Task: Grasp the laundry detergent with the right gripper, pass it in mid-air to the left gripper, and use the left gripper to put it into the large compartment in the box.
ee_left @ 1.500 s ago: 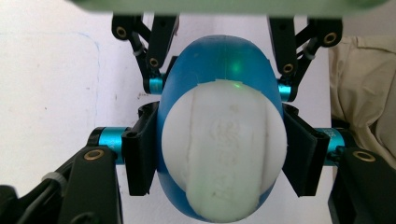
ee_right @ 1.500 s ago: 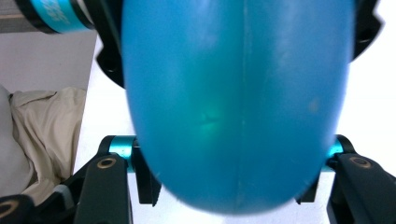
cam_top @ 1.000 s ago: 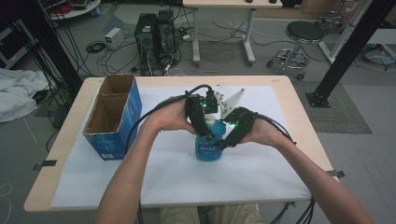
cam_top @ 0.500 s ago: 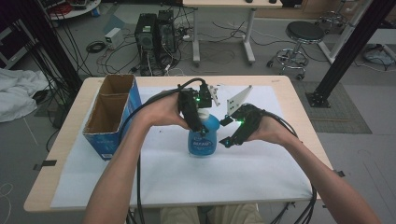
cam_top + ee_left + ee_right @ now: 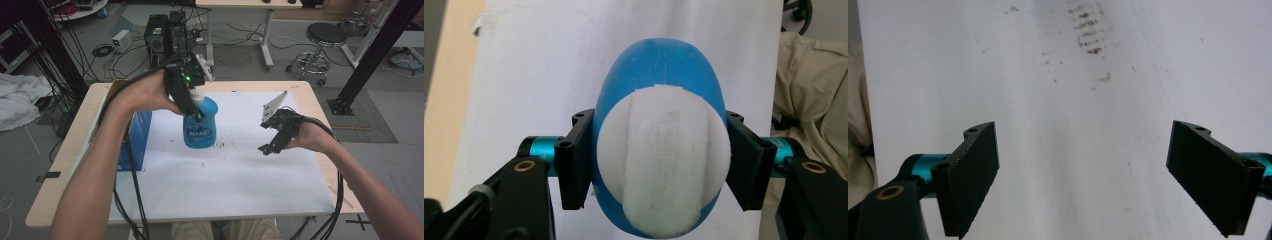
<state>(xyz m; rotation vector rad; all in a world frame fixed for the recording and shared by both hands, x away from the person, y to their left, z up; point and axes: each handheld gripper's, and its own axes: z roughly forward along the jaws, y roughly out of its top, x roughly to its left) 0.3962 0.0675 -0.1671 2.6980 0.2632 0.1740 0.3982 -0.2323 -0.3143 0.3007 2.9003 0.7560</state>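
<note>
the left gripper (image 5: 192, 107) comes down from above on the blue bottle (image 5: 200, 125) and is clamped on its top, one black jaw on each side of the white cap (image 5: 664, 160), as the left gripper view shows from straight overhead. in the high view the bottle stands upright over the white sheet (image 5: 225, 185) that covers the table (image 5: 65, 165), left of the sheet's middle; whether its base touches the sheet or hangs just above it cannot be told. the right gripper (image 5: 272, 145) is well apart from the bottle, off to its right, held low over the sheet in the person's right hand (image 5: 305, 137) with its grey plate (image 5: 274, 106) pointing up and back. its jaws stand wide apart with nothing between them; the right gripper view looks down past them onto bare sheet marked with dark specks (image 5: 1088, 30). some of the same specks show in the high view just to the right of the bottle's foot. a blue box (image 5: 136, 140) sits on the table's left side, partly hidden behind the left forearm. a black cable (image 5: 127, 175) trails from the left gripper down toward the near edge of the table.
</note>
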